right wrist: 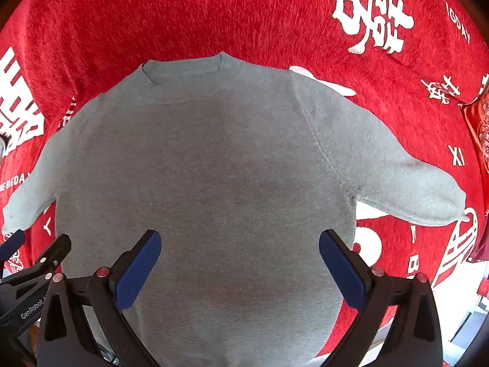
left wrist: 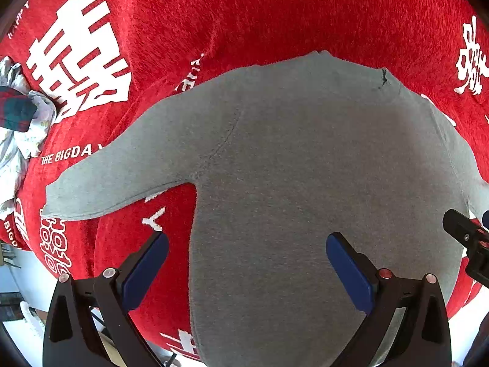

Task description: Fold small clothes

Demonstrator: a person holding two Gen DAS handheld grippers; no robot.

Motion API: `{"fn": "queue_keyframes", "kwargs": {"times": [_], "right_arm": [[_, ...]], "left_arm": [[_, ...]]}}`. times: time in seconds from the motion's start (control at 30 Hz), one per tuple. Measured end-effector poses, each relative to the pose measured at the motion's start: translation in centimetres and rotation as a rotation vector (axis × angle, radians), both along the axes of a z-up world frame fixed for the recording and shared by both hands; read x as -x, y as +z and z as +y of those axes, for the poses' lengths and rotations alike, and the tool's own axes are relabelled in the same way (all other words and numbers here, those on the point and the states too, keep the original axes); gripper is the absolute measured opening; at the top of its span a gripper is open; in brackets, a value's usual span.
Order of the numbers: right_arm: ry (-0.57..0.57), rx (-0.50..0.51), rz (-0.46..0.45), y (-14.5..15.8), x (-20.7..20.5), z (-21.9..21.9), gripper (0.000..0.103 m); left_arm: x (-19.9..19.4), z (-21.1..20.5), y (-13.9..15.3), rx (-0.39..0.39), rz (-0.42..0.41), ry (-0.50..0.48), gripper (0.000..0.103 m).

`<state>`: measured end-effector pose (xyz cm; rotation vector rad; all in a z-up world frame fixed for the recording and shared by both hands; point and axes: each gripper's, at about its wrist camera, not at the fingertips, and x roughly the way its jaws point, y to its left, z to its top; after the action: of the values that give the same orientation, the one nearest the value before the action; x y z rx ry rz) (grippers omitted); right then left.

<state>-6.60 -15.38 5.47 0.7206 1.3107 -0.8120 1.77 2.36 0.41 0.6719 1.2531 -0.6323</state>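
A grey sweater (right wrist: 207, 165) lies flat, sleeves spread, on the red cloth (right wrist: 183, 15) covering the worktop. The left gripper (left wrist: 247, 263) and right gripper (right wrist: 240, 260) hover above it, jaws wide apart, holding nothing.

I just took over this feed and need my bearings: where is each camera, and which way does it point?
Left wrist: on the left gripper, jaws open, above the gray shirt's left sleeve side; right gripper's tip at the right edge.
Right wrist: on the right gripper, open, over the shirt's middle, collar ahead.
Shared: shirt and red blanket.
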Motion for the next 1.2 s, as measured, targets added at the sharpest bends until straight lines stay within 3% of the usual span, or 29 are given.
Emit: {"fn": "queue_keyframes", "kwargs": {"times": [0.93, 1.2], "right_arm": [[0.012, -0.014, -0.064, -0.26, 0.20, 0.39, 0.103], [-0.002, -0.004, -0.024, -0.36, -0.11, 0.82, 0.103]], "left_arm": [[-0.50, 0.22, -0.30, 0.026, 0.034, 0.002, 0.103], [-0.97, 0.65, -0.25, 0.043, 0.044, 0.011, 0.103]]}}
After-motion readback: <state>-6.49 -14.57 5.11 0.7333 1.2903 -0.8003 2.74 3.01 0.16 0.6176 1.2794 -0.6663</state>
